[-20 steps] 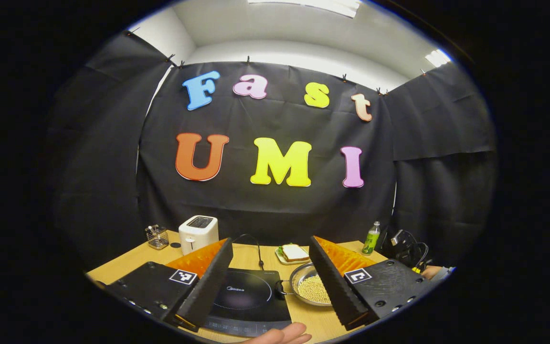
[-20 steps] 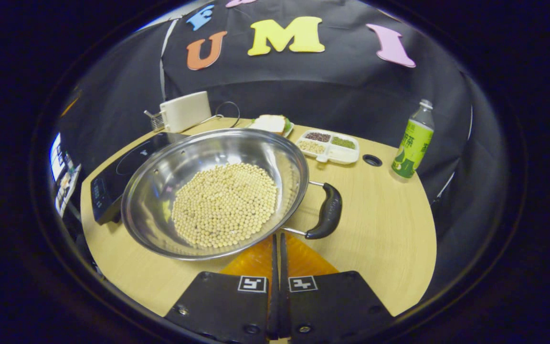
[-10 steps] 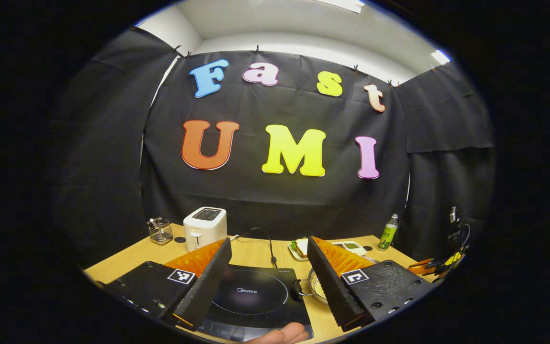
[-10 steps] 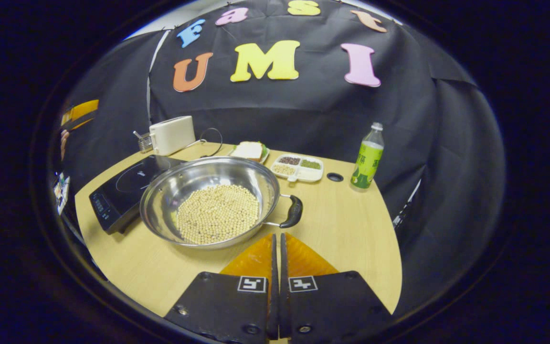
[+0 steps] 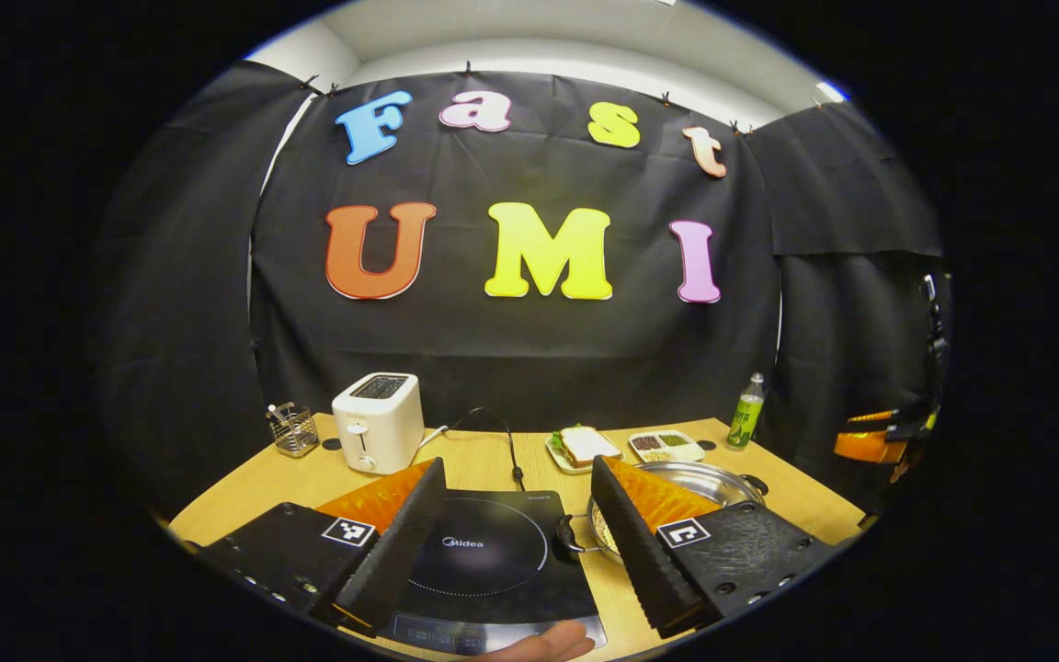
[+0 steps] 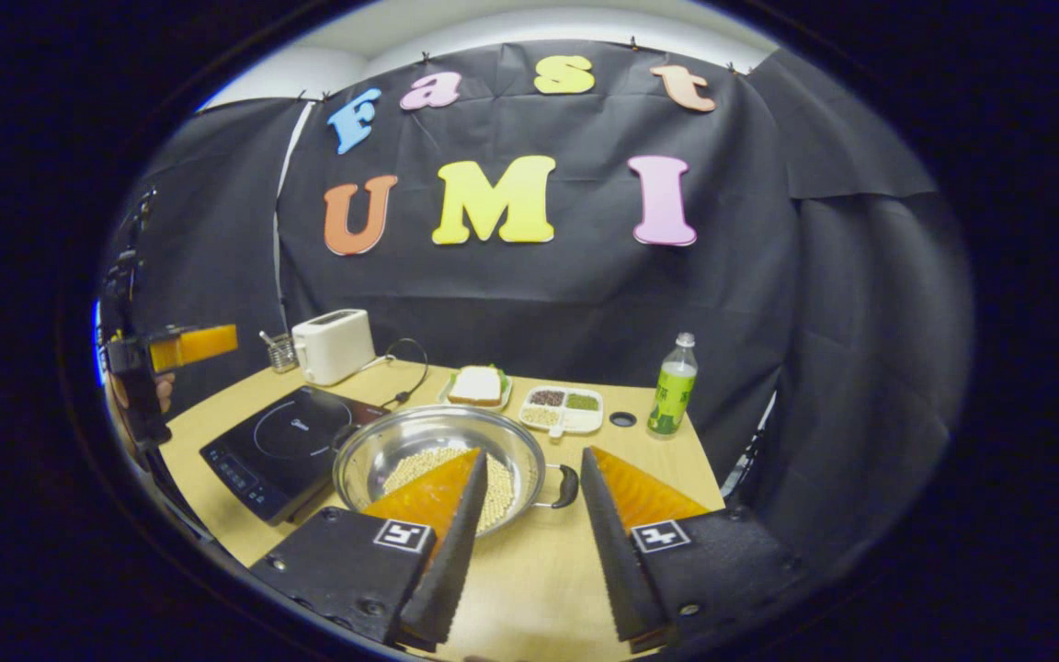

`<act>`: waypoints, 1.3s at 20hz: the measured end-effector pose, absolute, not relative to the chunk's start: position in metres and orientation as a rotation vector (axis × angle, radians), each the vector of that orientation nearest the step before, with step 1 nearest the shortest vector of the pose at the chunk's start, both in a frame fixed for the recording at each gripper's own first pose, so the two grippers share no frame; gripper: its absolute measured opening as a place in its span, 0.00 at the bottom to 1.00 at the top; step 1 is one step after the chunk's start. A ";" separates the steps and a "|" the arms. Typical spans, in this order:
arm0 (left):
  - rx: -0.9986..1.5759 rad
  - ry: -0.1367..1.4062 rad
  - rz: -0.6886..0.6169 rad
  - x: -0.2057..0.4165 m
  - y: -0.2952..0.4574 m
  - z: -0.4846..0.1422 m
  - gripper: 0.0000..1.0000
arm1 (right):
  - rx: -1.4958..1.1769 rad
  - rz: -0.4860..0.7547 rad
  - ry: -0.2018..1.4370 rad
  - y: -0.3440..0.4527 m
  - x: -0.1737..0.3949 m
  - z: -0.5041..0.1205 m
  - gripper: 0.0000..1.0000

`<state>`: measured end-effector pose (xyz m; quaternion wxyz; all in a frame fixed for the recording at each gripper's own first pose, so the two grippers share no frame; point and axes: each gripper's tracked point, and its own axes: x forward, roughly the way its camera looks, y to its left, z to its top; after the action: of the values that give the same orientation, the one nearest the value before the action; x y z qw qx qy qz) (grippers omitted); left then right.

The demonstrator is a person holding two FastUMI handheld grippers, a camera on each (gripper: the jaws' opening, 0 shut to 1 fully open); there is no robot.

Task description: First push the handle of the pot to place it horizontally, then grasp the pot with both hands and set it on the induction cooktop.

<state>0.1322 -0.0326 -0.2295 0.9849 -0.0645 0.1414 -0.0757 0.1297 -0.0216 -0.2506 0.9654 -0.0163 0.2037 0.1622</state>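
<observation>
left gripper (image 5: 516, 538): fingers spread, above cooktop (image 5: 483, 561) | right gripper (image 6: 529, 542): fingers spread, holding nothing, over pot's near rim | pot (image 6: 428, 441): on table (image 6: 529, 588) just right of cooktop, beans inside, handle (image 6: 566, 485) toward right gripper

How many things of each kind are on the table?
Pots: 1, the pot of beans
Induction cooktops: 1
Toasters: 1
Bottles: 1, the green bottle
Sandwich plates: 1
Divided trays: 1
Wire baskets: 1
Total: 7
</observation>
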 end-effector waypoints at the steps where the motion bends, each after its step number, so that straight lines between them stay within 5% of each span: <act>1: -0.124 0.298 -0.159 0.133 -0.039 -0.236 0.95 | -0.037 0.320 0.415 -0.023 0.131 -0.251 0.74; 3: -0.122 0.333 -0.176 0.138 -0.052 -0.250 0.95 | -0.034 0.307 0.424 -0.023 0.134 -0.251 0.94; 5: -0.121 0.381 -0.197 0.143 -0.067 -0.264 0.95 | -0.035 0.298 0.443 -0.023 0.138 -0.256 0.98; 15: -0.093 0.686 -0.239 0.158 -0.112 -0.355 0.95 | 0.058 0.209 0.582 -0.027 0.182 -0.315 0.98; 26: -0.137 0.814 -0.190 0.186 -0.123 -0.404 0.95 | 0.173 0.196 0.752 -0.019 0.220 -0.411 0.94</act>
<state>0.1859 -0.1234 -0.4043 0.9117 -0.0663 0.3948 -0.0922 0.2199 -0.0186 -0.4109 0.9219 0.0840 0.3659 0.0957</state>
